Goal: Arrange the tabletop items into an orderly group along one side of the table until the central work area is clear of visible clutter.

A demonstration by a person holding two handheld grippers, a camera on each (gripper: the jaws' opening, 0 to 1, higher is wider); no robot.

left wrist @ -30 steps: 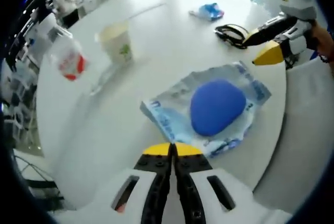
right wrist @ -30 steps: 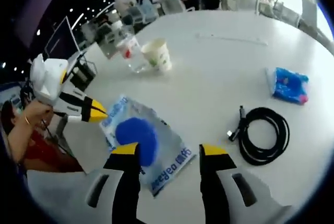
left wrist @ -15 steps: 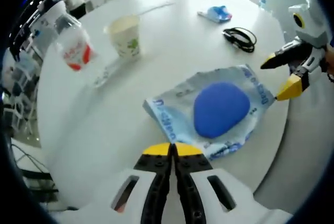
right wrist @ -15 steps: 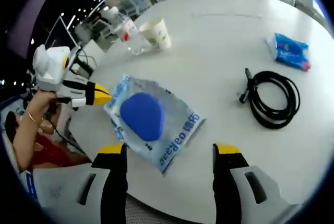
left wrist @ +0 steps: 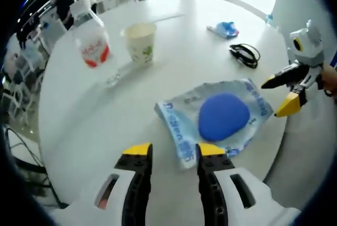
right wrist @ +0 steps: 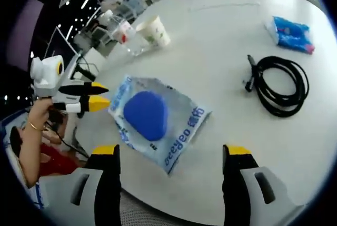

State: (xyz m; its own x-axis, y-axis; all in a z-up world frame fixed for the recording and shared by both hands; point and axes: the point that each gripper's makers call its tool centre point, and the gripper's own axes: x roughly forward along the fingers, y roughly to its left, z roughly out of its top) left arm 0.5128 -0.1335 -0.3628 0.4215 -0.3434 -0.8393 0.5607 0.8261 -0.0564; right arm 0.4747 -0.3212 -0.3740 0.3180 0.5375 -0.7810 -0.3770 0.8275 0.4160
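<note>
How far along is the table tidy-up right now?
Barely started. Nothing looks grouped: the bottle and paper cup stand together, but the blue packet, black cable and blue-pad bag lie scattered across the white table. Nothing is in hand: left gripper and right gripper are open around the bag. All still needs gathering.

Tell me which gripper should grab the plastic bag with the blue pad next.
Left, probably. The left gripper is open, with the plastic bag corner lying just ahead between its jaws. The right gripper is open too, but the bag's edge sits further ahead of its jaws.
</note>
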